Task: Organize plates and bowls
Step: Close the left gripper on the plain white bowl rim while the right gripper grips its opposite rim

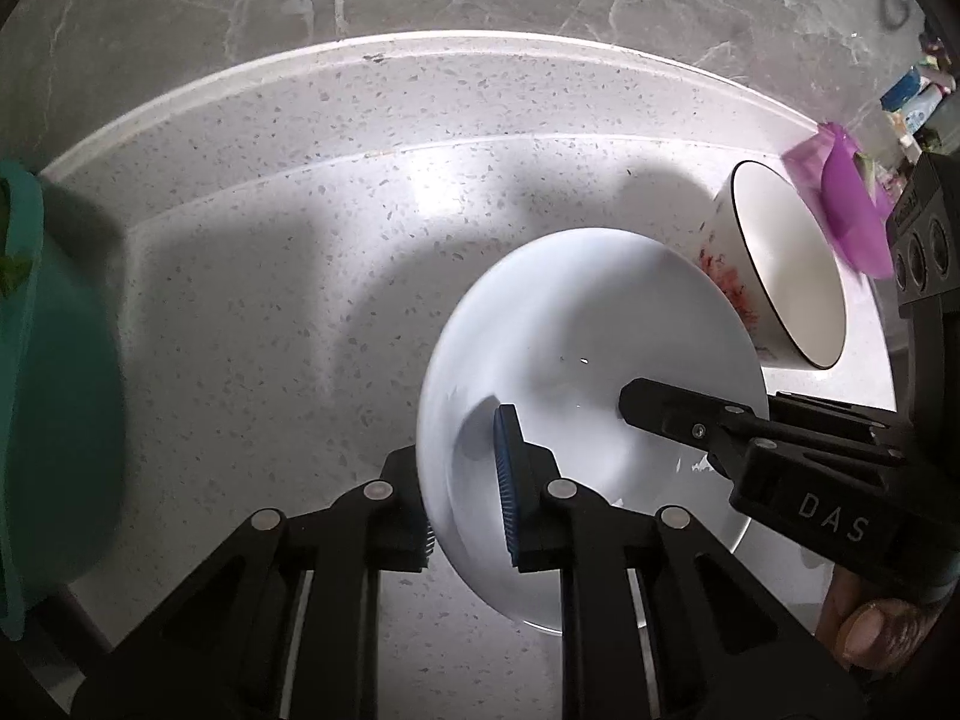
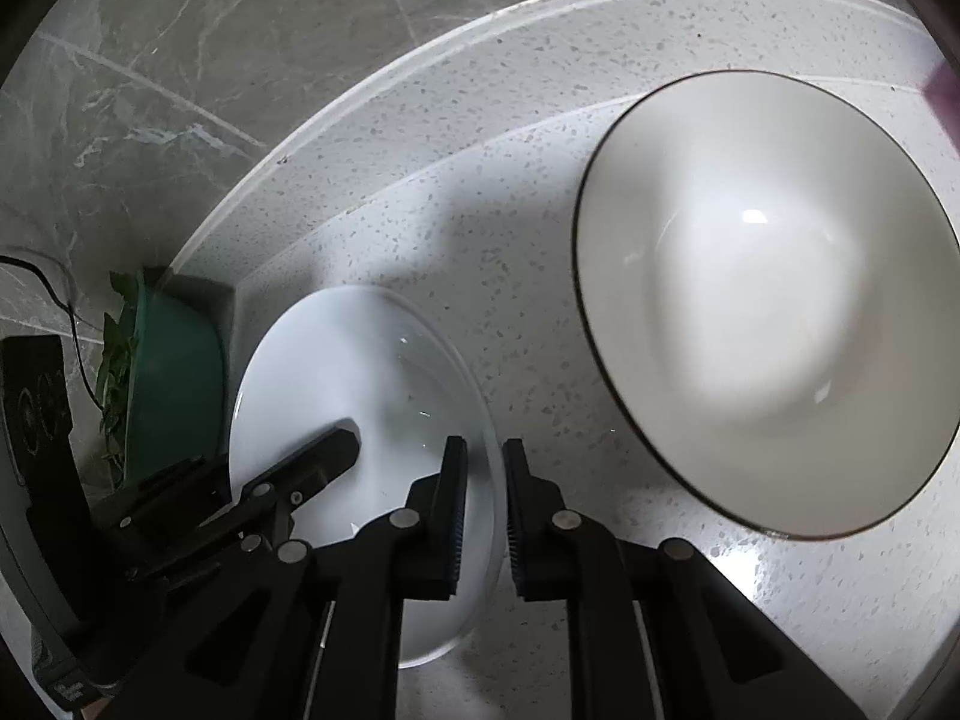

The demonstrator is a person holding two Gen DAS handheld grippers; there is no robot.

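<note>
A white plate [image 1: 570, 324] lies on the speckled counter, also seen in the right wrist view as the white plate [image 2: 336, 372]. My left gripper [image 1: 465, 480] is shut on its left rim, one blue pad inside and the other finger outside. My right gripper [image 2: 485, 450] is shut on the opposite rim in the same way; one of its fingers [image 1: 660, 414] reaches into the plate from the right. A large white bowl with a dark rim [image 2: 762, 300] stands just right of the plate; its outside shows red marks [image 1: 729, 288].
A green basin [image 1: 54, 390] holding leaves sits at the left against the counter's raised back ledge [image 1: 420, 90]. A purple basin [image 1: 852, 204] stands behind the bowl. Grey marble wall tiles rise behind the ledge. A person's thumb [image 1: 870, 630] shows at lower right.
</note>
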